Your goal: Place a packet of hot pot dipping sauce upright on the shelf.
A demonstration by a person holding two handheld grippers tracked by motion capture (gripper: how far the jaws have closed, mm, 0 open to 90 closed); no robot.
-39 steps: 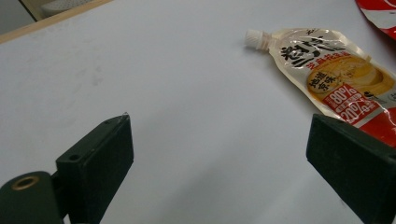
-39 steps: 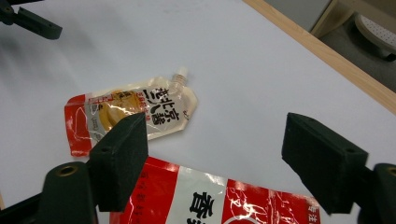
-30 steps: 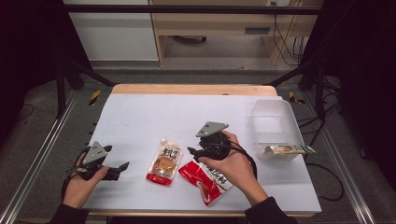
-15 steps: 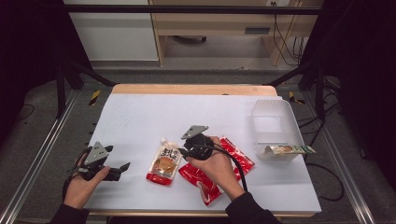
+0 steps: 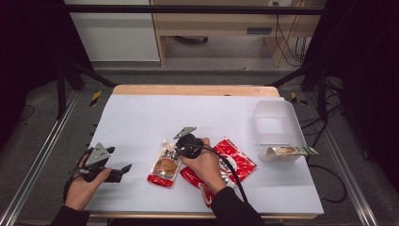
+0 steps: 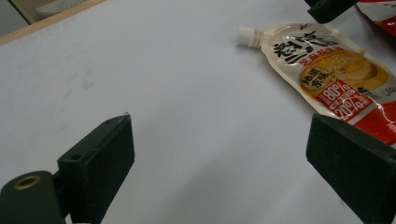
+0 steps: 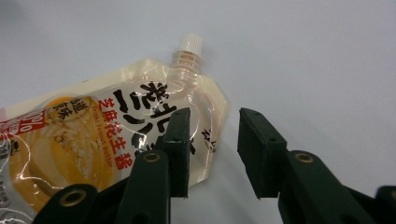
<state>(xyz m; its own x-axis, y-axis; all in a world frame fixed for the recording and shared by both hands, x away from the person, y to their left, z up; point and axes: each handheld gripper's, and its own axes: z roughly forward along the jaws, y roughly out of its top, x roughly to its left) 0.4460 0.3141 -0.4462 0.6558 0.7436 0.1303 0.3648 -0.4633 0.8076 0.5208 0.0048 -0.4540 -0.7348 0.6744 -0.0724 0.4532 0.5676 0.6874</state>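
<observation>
White table: spout pouch lengthwise, cap pointing away; right hand-held gripper closing, half-open, empty.

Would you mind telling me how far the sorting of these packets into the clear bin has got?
One green packet already lies across the clear bin's front rim. In hand: the right hand-held gripper has come down over the spouted pouch, its jaws just closing astride the pouch's edge, not yet pinching. Left: the pouch and the red packet, still on the table. The left hand-held gripper waits open.
</observation>
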